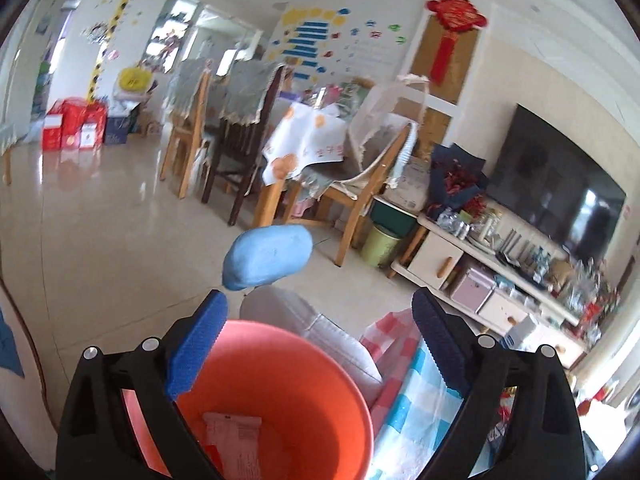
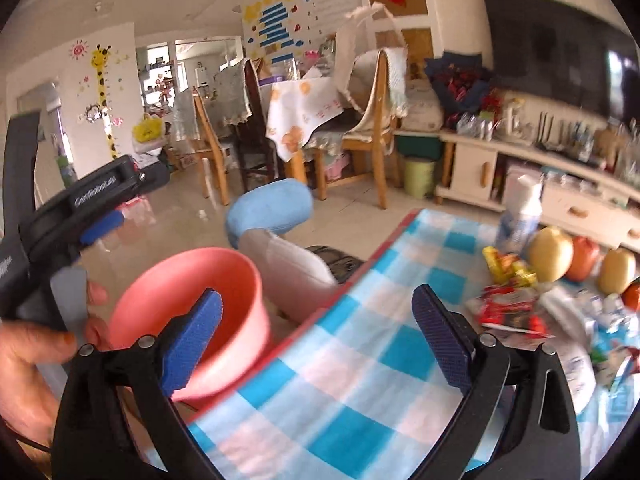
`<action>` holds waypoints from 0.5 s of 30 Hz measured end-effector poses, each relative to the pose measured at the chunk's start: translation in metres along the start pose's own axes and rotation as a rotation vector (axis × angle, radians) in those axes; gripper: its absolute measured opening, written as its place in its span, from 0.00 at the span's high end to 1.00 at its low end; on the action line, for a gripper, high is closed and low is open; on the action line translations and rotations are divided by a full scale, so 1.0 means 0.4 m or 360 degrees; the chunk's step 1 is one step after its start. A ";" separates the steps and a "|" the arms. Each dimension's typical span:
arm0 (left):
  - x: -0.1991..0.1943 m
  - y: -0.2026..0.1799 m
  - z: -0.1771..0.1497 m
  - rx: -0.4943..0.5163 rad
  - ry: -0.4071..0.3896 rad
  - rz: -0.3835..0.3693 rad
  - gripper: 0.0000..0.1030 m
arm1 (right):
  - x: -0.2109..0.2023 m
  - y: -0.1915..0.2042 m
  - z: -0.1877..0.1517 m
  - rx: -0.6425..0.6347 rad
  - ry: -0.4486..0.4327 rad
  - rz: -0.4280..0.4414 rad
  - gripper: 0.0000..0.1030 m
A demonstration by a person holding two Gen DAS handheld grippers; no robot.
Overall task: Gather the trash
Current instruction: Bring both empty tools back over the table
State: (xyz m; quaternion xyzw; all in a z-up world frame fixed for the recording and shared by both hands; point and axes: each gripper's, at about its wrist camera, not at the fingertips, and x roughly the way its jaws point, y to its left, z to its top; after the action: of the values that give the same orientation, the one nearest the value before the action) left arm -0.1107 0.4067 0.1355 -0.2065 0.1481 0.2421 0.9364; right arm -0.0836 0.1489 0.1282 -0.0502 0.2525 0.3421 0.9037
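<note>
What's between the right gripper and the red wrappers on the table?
In the right wrist view, only bare checkered tablecloth lies between the open right gripper and the red wrappers; nothing stands in that stretch.

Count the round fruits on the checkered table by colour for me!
Yellow fruits: 2
Orange-red fruits: 2
Total: 4, with the far-right one cut off by the picture's edge.
</note>
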 end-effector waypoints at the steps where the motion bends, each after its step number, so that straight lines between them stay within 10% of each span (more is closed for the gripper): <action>1: -0.006 -0.022 0.000 0.0056 0.0001 0.0010 0.08 | -0.021 -0.005 -0.008 -0.0038 -0.0020 -0.0042 0.04; 7: -0.011 -0.148 -0.018 0.0384 0.0035 0.0050 0.08 | -0.097 -0.038 -0.062 -0.0187 -0.0032 -0.0180 0.04; 15: -0.035 -0.234 -0.056 0.0443 0.0070 -0.0175 0.08 | -0.136 -0.068 -0.109 -0.0239 0.0069 -0.0143 0.04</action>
State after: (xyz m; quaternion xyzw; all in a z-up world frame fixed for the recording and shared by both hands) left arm -0.0785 0.3162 0.1507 -0.0877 0.1893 0.1630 0.9643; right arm -0.1192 0.0843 0.1148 -0.1365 0.2432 0.3179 0.9062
